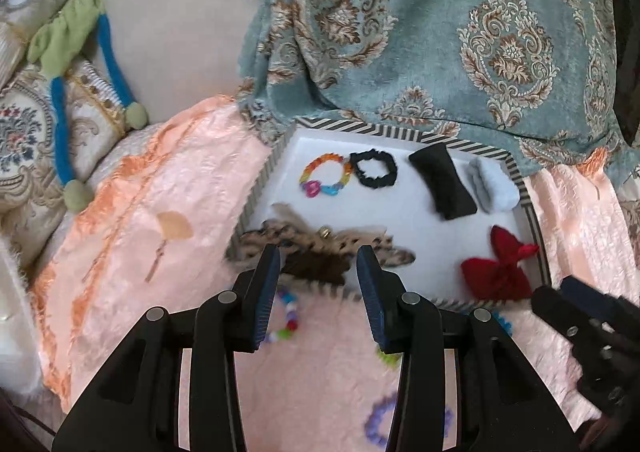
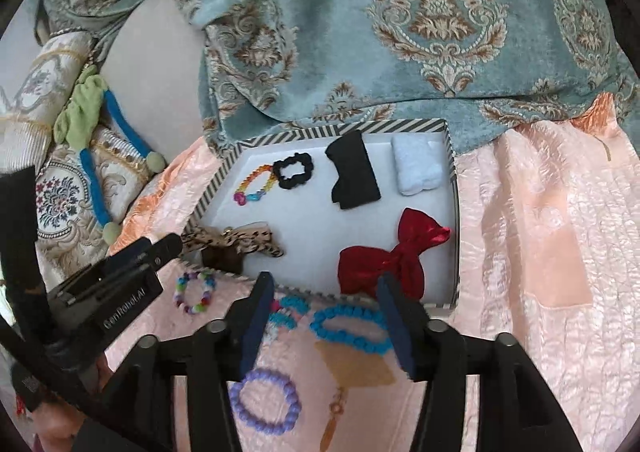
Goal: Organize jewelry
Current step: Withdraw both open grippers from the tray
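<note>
A pink quilted bedspread (image 2: 540,236) is lying under and around the jaws in both views. A teal blanket with a gold damask pattern (image 1: 460,32) is draping across the far side, ahead of the jaws. Far left of the jaws, embroidered floral cushions (image 1: 24,132) are resting against a plain cream cushion (image 1: 176,32), and a blue-and-green fabric tie (image 1: 80,64) is lying over them. Soft daylight is falling evenly, no hard shadows.

Leaving open white floor in the middle of the striped tray (image 2: 451,156), with the red bow (image 2: 394,252) crowding its near right corner, the leopard bow (image 2: 240,240) blocking the near left rim, and beaded bracelets (image 2: 352,328) cluttering the pink bedspread (image 2: 540,252) before it.
</note>
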Motion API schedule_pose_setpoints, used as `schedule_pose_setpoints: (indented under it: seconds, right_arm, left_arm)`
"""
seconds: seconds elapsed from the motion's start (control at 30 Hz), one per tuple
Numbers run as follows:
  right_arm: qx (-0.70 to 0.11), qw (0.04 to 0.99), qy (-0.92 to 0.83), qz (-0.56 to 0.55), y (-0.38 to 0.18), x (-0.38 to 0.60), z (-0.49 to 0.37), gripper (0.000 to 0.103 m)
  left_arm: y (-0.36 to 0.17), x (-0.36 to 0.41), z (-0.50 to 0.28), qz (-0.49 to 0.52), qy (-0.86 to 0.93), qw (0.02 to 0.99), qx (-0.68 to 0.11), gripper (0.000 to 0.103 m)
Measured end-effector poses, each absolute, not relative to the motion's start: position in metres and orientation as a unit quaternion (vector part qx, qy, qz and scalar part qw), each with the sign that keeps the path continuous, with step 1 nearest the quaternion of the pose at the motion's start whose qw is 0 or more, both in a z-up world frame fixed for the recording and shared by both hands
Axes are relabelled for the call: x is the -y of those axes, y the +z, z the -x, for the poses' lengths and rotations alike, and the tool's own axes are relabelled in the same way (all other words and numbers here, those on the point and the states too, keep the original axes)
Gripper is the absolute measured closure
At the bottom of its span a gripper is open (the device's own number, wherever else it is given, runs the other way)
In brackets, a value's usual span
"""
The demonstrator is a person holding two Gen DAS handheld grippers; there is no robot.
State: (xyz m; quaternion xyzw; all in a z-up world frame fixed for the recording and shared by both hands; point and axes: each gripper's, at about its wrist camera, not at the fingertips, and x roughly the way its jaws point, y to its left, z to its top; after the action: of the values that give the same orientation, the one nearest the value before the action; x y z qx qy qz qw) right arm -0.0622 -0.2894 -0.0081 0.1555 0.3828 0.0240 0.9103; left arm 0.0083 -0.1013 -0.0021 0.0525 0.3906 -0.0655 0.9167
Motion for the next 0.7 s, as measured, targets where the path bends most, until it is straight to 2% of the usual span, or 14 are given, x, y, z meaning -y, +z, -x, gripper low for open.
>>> schedule_pose_setpoints:
  seconds: [0.7]
  right_arm:
    - [-0.377, 0.92, 0.024, -0.104, -0.008, 0.258, 0.105, 0.044]
  left_arm:
    - [-0.016, 0.061, 0.044, -0.042, -0.049, 0.922, -0.382, 0.064]
